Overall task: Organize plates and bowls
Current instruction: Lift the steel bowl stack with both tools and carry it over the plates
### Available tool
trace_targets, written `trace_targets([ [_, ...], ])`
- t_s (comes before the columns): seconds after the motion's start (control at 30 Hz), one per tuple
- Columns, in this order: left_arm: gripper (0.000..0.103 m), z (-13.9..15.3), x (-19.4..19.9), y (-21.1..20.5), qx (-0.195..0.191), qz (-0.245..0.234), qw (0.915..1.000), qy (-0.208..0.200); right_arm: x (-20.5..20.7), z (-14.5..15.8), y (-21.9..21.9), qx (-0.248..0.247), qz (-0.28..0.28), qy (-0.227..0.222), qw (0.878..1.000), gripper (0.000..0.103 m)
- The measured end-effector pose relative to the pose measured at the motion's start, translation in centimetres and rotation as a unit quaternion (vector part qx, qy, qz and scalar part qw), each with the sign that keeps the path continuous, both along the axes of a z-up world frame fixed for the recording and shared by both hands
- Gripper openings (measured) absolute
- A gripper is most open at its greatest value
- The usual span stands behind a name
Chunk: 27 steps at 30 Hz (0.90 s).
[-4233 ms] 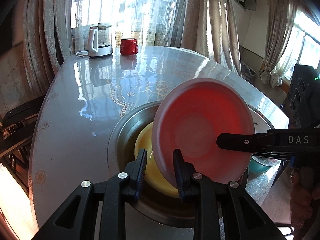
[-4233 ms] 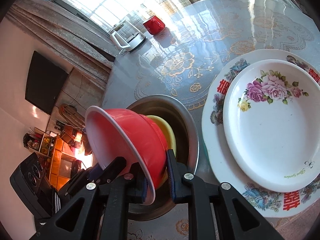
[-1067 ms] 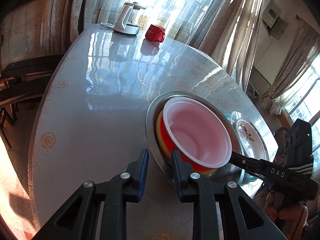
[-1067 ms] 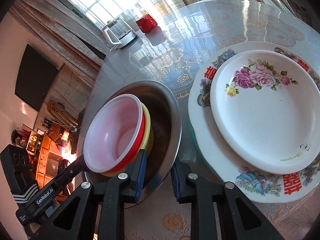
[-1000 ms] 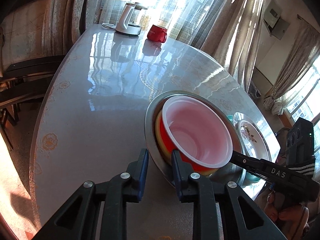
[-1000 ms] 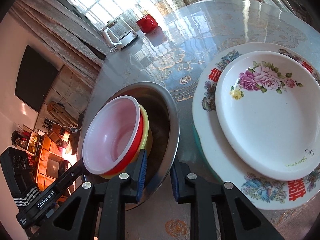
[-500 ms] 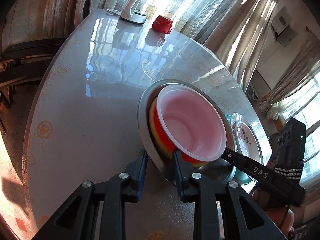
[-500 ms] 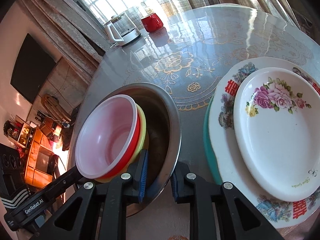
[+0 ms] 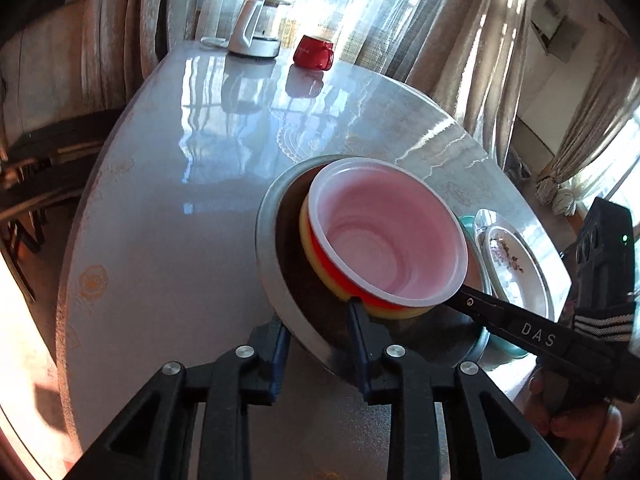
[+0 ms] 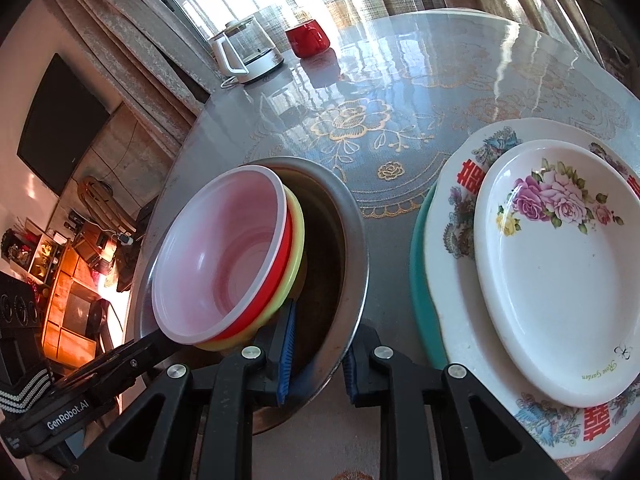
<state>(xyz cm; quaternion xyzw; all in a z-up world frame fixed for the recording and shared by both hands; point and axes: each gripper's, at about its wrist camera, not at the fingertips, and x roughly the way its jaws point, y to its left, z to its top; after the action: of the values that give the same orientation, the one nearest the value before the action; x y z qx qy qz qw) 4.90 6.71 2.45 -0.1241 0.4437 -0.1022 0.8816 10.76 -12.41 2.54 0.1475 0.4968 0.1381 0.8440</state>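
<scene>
The steel basin (image 9: 280, 300) sits near the desk's (image 9: 168, 200) near edge, holding the yellow bowl (image 9: 316, 260) with the red bowl (image 9: 384, 240) nested inside; the plate stack (image 10: 540, 272) lies just right of it. Both tools straddle the basin's near rim. The right tongs (image 10: 316, 354) are clenched on that rim; the left tongs (image 9: 318, 346) have just been closing across it, though pad contact cannot be confirmed. To move the basin, grip equally and keep it level, as the nested bowls sit tilted.

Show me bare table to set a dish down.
Free: the wide table stretch between the steel bowl and the kettle and red mug. Crowded: the near edge, where the bowl stack, both grippers and the plate stack sit.
</scene>
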Motion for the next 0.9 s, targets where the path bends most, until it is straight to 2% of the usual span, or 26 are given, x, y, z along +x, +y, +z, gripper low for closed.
trace_targets([
  [0.17, 0.027, -0.5, -0.2, 1.4, -0.040, 0.002, 0.9990, -0.017, 0.0, 0.1, 0.3, -0.011, 0.009, -0.011, 1.000, 0.022],
  [0.5, 0.027, -0.1, -1.5, 0.9, -0.013, 0.014, 0.9985, -0.052, -0.1, -0.2, -0.1, 0.011, 0.013, -0.015, 1.000, 0.020],
  [0.9, 0.027, 1.9, -2.3, 0.7, -0.004, 0.018, 0.9960, -0.088, -0.4, 1.6, 0.0, 0.023, 0.014, -0.044, 0.999, 0.020],
])
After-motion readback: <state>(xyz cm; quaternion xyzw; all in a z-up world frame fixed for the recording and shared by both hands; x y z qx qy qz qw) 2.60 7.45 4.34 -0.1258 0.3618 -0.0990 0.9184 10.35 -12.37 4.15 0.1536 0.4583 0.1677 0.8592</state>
